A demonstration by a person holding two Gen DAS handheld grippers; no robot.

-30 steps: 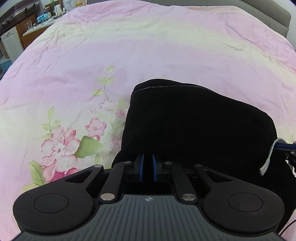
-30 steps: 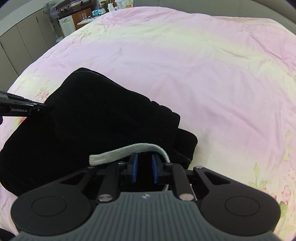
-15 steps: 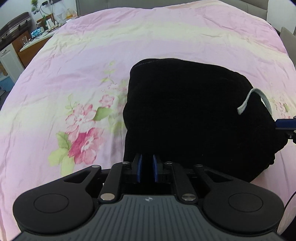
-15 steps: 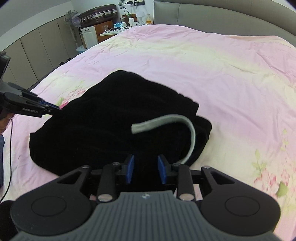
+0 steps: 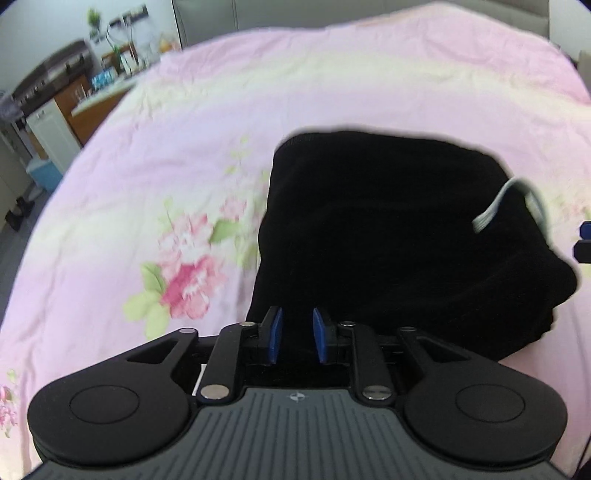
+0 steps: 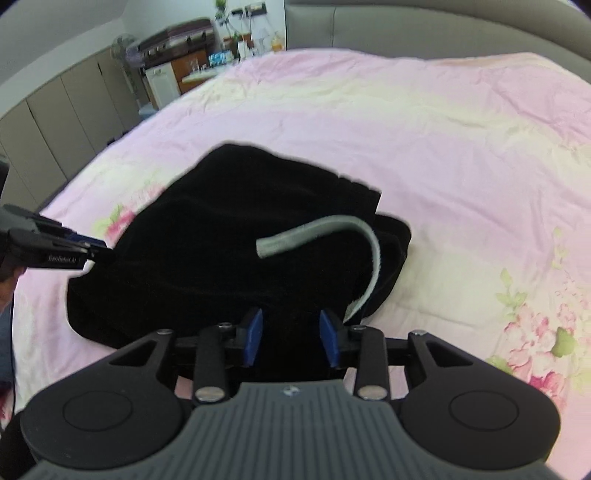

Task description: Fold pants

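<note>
The black pants (image 5: pixel 391 225) lie folded in a thick bundle on the pink floral bedspread (image 5: pixel 177 155). A grey drawstring (image 6: pixel 332 236) curls across the top of the pants (image 6: pixel 229 240). My left gripper (image 5: pixel 297 339) is open at the bundle's near left edge, with nothing between its blue pads. My right gripper (image 6: pixel 291 338) is open at the bundle's near edge, beside the drawstring's end, and holds nothing. The left gripper also shows in the right wrist view (image 6: pixel 74 251) at the pants' left side.
The bedspread (image 6: pixel 461 147) spreads wide around the pants. A grey headboard (image 6: pixel 406 26) runs along the far side. Cabinets, a fan and a cluttered counter (image 6: pixel 192 66) stand beyond the bed at the far left.
Both grippers have opened and let go of the pants, then pulled back. The pants now rest on the bed, seen from farther away.
</note>
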